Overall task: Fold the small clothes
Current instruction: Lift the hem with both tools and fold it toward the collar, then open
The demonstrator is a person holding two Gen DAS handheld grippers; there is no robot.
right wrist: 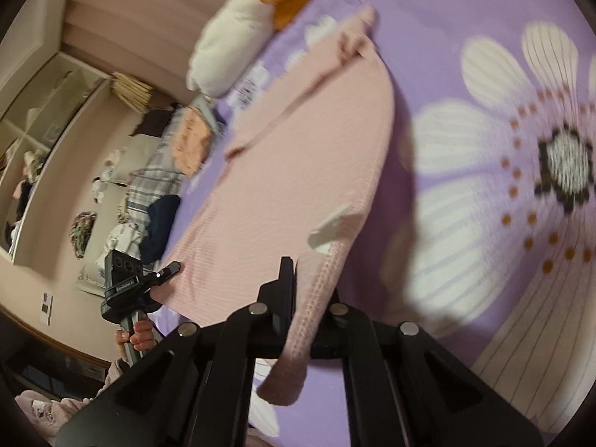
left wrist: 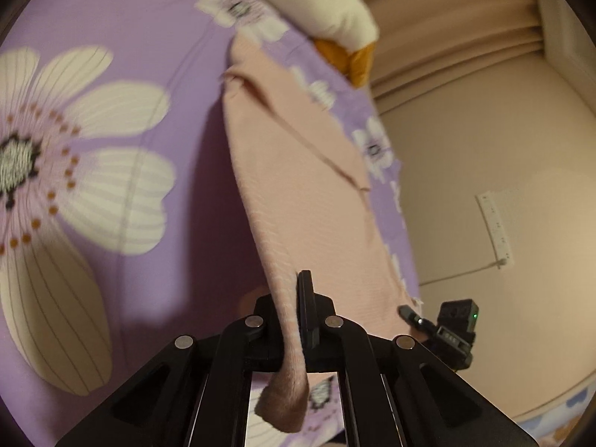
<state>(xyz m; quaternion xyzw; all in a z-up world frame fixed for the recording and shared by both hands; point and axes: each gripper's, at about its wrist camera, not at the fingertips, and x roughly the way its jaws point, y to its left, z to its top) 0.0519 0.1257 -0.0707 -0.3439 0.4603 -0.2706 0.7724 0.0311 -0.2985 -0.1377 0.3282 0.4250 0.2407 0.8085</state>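
A pink knit garment (left wrist: pixel 298 186) hangs stretched above the purple floral bedsheet (left wrist: pixel 111 37), its far end with a folded sleeve still on the bed. My left gripper (left wrist: pixel 294 298) is shut on one near corner of it; the pinched cloth droops below the fingers. My right gripper (right wrist: pixel 309 283) is shut on the other near corner of the same garment (right wrist: pixel 298 149), which carries a white label (right wrist: pixel 331 227). The right gripper also shows in the left wrist view (left wrist: pixel 409 313), and the left gripper in the right wrist view (right wrist: pixel 171 268).
A white and orange pillow (left wrist: pixel 327 7) lies at the far end of the bed. A pile of clothes (right wrist: pixel 160 186) sits beside the bed, with shelves (right wrist: pixel 33 130) beyond. A wall with a socket strip (left wrist: pixel 495 223) is to the right.
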